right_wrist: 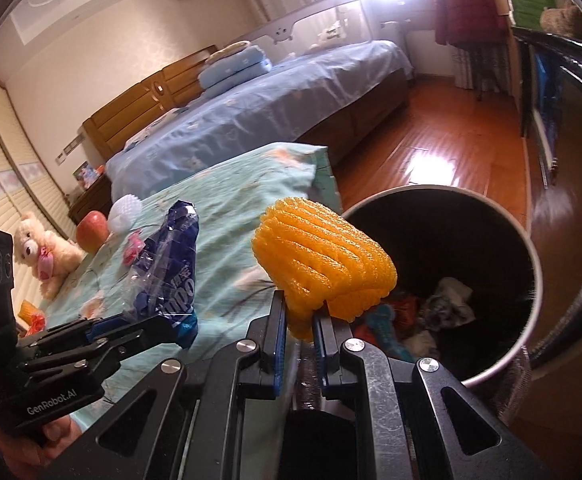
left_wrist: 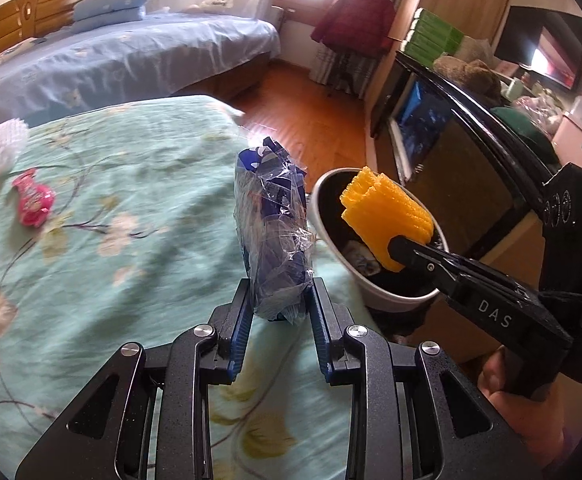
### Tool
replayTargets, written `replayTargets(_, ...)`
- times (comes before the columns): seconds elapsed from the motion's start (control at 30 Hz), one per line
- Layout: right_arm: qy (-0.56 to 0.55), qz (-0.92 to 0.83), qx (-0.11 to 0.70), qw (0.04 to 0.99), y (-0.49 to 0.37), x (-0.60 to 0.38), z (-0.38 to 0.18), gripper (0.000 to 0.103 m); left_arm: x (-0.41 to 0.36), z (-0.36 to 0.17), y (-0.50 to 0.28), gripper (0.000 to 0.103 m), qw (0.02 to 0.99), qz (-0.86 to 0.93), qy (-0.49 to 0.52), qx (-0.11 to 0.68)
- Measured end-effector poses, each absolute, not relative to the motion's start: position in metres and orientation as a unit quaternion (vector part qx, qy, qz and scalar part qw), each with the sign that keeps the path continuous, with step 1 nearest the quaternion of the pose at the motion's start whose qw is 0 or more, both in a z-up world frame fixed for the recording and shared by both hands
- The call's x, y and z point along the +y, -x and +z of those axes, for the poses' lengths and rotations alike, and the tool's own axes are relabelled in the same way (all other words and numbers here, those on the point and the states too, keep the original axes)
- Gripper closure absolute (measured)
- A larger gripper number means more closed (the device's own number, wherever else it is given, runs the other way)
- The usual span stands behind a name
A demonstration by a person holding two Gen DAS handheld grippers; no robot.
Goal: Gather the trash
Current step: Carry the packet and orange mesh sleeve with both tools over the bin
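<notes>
Your left gripper (left_wrist: 279,300) is clamped on a crumpled blue plastic wrapper (left_wrist: 273,224) — the fingers pinch its lower end and the rest stands up past the tips, above the near edge of the green floral bedspread (left_wrist: 131,200). Your right gripper (right_wrist: 301,320) has its fingers nearly together, squeezing the bottom of an orange foam fruit net (right_wrist: 323,264); the bulk of the net bulges out beyond the tips. In the left wrist view that net hangs over the mouth of the trash bin (left_wrist: 383,300), which stands just right of the bed. In the right wrist view the bin's rim (right_wrist: 531,240) lies to the right of the net, with crumpled scraps (right_wrist: 447,300) already inside.

Further left on the bedspread lie a pink wrapper (left_wrist: 35,204) and a white foam net (left_wrist: 1,146) — both well apart from either gripper. An apple (right_wrist: 92,231) and a teddy bear (right_wrist: 45,256) rest at the far left.
</notes>
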State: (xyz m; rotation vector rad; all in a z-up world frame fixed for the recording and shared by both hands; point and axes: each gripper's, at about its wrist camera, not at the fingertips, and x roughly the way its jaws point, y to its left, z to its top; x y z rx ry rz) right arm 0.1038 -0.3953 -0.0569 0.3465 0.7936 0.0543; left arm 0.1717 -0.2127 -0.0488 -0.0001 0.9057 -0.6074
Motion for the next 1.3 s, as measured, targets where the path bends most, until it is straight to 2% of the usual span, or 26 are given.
replayTargets(1.0, -0.188, -0.057, 0.394, 0.898, -0.091, -0.466, -0.073, 0.091, -0.300, -0.064, -0.186, 0.076, 0.816, -0.341, -0.050, 0.465)
replayTargets(1.17, -0.187, -0.063, 0.398, 0.896, -0.093, -0.473, -0.075, 0.090, -0.307, -0.066, -0.191, 0.073, 0.813, -0.343, -0.053, 0.468)
replayTargets(1.23, -0.188, -0.066, 0.398, 0.895, -0.094, -0.476, -0.075, 0.087, -0.309, -0.066, -0.191, 0.072, 0.814, -0.343, -0.057, 0.466)
replayTargets(1.3, -0.188, -0.071, 0.399, 0.895, -0.096, -0.479, -0.076, 0.086, -0.311, -0.066, -0.192, 0.063, 0.815, -0.342, -0.060, 0.464)
